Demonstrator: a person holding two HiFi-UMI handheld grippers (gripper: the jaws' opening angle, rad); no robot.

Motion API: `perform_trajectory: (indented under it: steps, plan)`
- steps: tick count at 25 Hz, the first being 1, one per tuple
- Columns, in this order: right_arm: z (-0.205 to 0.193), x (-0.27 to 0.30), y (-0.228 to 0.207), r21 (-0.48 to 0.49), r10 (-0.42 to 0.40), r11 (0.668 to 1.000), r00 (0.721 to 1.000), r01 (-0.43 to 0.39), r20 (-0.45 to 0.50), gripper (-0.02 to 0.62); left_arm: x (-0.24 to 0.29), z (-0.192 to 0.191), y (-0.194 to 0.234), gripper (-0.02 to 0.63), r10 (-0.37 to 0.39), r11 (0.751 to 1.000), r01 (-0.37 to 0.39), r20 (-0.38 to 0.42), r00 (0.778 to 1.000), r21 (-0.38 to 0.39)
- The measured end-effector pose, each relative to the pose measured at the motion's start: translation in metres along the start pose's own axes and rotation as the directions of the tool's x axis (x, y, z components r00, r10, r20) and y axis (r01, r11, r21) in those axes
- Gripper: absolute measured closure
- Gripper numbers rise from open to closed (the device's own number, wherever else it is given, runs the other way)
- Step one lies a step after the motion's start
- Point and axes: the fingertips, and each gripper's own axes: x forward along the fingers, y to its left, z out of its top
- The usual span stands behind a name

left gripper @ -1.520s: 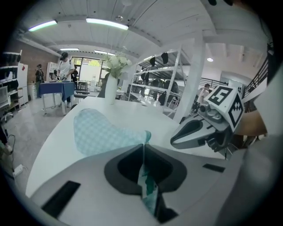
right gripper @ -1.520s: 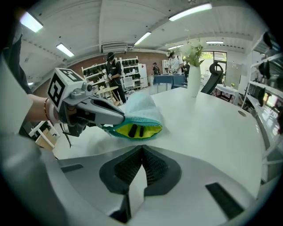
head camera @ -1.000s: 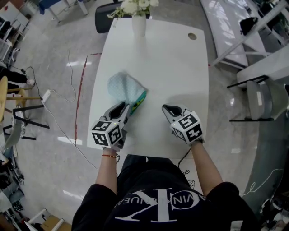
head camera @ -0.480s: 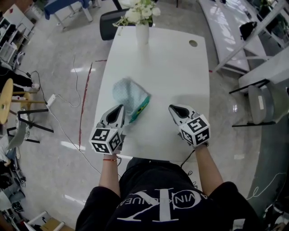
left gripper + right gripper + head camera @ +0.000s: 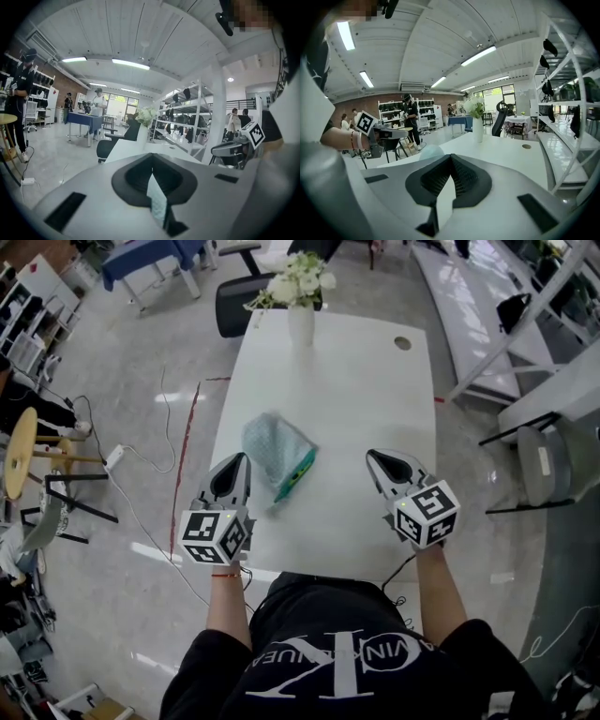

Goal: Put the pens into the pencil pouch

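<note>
Both forearms reach forward. The left gripper point(image 5: 242, 461) hangs just left of the soft, textured pale-blue pencil pouch point(image 5: 272, 444), the right gripper point(image 5: 373, 457) well right; all 2 are closed and empty.

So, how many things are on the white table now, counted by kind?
pouch: 1
pen, teal, at the pouch's edge: 1
vase with white flowers: 1
Total: 3
</note>
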Motion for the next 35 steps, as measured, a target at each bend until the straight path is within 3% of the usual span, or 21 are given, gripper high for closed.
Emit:
perform_trajectory:
  steps: [16, 35]
  plan:
    - [0.063, -0.016, -0.004, -0.055, -0.026, 0.998, 0.989, 0.034, 0.145, 0.586, -0.015, 0.063, 0.006, 0.601, 0.031, 0.998, -0.039, 0.148, 0.988, 0.052]
    - [0.095, -0.019, -0.005, -0.072, -0.037, 0.996, 0.972, 0.055, 0.232, 0.586, -0.017, 0.099, 0.01, 0.601, 0.05, 0.993, -0.073, 0.227, 0.973, 0.094]
